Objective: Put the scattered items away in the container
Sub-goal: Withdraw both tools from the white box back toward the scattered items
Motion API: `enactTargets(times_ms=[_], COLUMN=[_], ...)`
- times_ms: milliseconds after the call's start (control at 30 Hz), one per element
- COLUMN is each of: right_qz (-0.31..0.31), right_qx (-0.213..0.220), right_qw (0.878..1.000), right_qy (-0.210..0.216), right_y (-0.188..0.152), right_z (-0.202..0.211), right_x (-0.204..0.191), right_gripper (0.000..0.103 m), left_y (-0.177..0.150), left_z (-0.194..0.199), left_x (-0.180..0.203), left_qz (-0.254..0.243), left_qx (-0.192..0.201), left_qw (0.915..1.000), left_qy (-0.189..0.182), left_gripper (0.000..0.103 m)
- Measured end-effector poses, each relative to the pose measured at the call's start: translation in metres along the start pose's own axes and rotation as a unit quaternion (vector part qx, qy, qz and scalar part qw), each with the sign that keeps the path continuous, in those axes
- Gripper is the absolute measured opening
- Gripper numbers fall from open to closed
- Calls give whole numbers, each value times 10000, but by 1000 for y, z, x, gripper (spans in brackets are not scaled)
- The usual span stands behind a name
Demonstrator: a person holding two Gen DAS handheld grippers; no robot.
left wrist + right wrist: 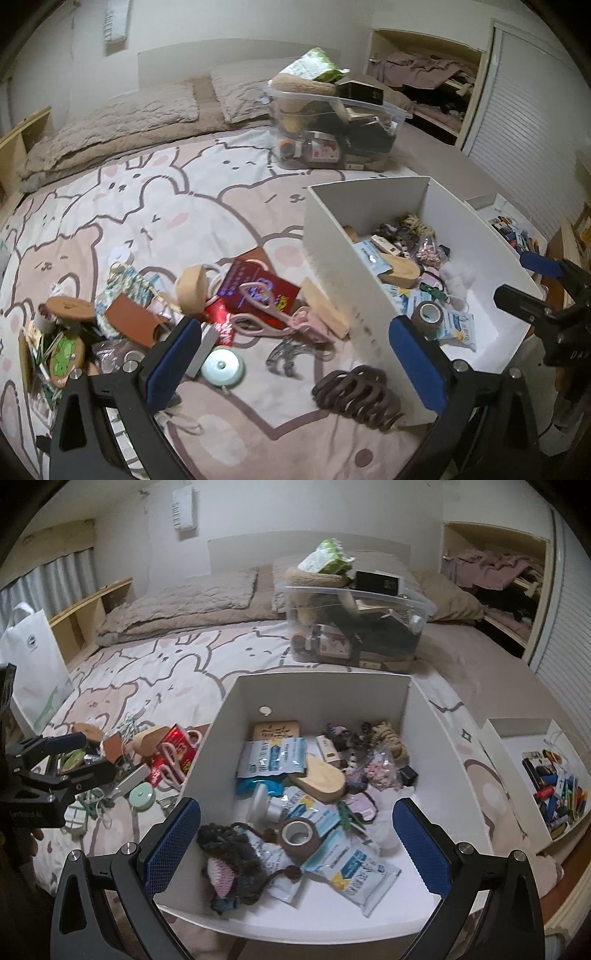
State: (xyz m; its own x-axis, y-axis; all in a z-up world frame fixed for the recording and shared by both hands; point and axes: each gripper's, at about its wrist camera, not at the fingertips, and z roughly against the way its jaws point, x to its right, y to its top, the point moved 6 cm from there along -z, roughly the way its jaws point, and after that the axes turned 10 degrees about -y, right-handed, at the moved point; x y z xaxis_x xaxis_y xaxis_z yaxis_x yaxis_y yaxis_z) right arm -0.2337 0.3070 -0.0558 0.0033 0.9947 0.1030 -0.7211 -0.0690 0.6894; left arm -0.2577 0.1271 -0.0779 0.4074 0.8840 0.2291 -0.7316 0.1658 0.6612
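Left gripper (295, 358) is hovering with jaws spread wide and nothing between them, above the clutter on the bedspread (147, 206). Right gripper (295, 834) is hanging over the white box (321, 690), jaws likewise wide apart and empty. The box is sitting on the bed to the right of the clutter and is already holding wipe packs, a tape roll (299, 836), a knitted piece (229, 864) and a wooden paddle.

Scattered items are lying just left of the box wall: a brown claw clip (354, 397) nearest the left gripper, a metal clip (286, 356), pink scissors (273, 314), a mint disc (223, 365), a red packet (258, 284) and wooden pieces further left.

The step in hand appears to be the next pick by the left gripper. The claw clip looks the easiest target, being apart from the pile and close to the box. Closing across its narrow body, not along its teeth, should be giving the firmer hold. The lift needs to be clearing the box wall before release. The right gripper is likely best kept back from the wall side, so the two are not colliding over the box.
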Motion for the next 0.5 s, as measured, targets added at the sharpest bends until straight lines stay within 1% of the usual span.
enactTargets(times_ms=[333, 500], right_qz=[297, 349], right_qx=[64, 108], right_qw=[9993, 9988], right_qy=[216, 313], right_y=[4, 7], right_z=[1, 2], right_x=[-50, -68], right_gripper=[103, 103], left_y=[-6, -13], left_z=[29, 44], left_x=[-32, -52], left_qz=[165, 196], left_qx=[184, 237], left_qw=[9994, 9985], left_qy=[228, 456], left_gripper=[102, 102])
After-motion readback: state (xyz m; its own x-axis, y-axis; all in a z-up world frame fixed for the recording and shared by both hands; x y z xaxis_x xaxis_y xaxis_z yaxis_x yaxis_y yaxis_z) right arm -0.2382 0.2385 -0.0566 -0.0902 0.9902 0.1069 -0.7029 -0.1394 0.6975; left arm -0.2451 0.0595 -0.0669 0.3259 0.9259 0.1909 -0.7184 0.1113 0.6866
